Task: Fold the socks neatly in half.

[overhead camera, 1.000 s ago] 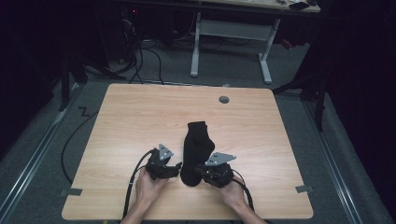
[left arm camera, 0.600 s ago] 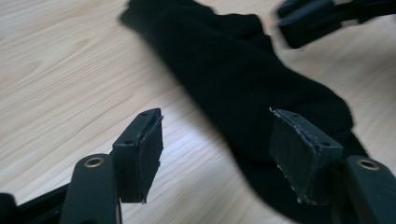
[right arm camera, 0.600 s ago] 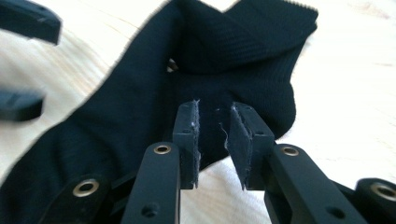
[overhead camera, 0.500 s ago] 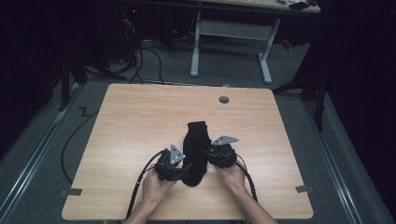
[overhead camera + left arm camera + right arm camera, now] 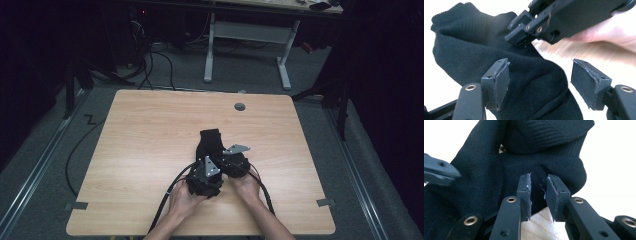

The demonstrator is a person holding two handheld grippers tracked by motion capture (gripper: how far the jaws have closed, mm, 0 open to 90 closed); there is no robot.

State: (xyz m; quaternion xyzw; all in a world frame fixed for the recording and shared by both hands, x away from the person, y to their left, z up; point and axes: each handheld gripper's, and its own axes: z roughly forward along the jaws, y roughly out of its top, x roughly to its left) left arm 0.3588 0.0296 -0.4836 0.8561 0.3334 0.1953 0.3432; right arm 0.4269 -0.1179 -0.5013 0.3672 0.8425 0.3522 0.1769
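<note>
High view: one black sock (image 5: 209,142) lies near the middle of the wooden table (image 5: 150,150), its cuff end pointing away from the person. Two hand-held grippers meet over its near end: the left gripper (image 5: 202,181) at the near edge of the cloth, the right gripper (image 5: 235,162) just beside it on the right. One round cable port (image 5: 240,106) sits near the far edge. Jaw state cannot be read from this height.

Left gripper view: the left gripper (image 5: 540,80) stands with its jaws wide apart, having just been opening. The sock (image 5: 499,62) bulges up between them, but neither pad presses on it. The other gripper's black body crosses the top of the frame, its tip on the cloth.

Right gripper view: the right gripper (image 5: 539,195) has its jaws drawn close, with a narrow gap. A fold of the sock (image 5: 524,157) lies in that gap; it appears pinched, though contact is not sharp.

Judgement: the step in hand is folding or bunching the sock, the right holding a fold while the left re-grips. The next move calls for the left jaws to close on the raised cloth without dragging it from the right.

Count: one sock, two grippers, one table.
</note>
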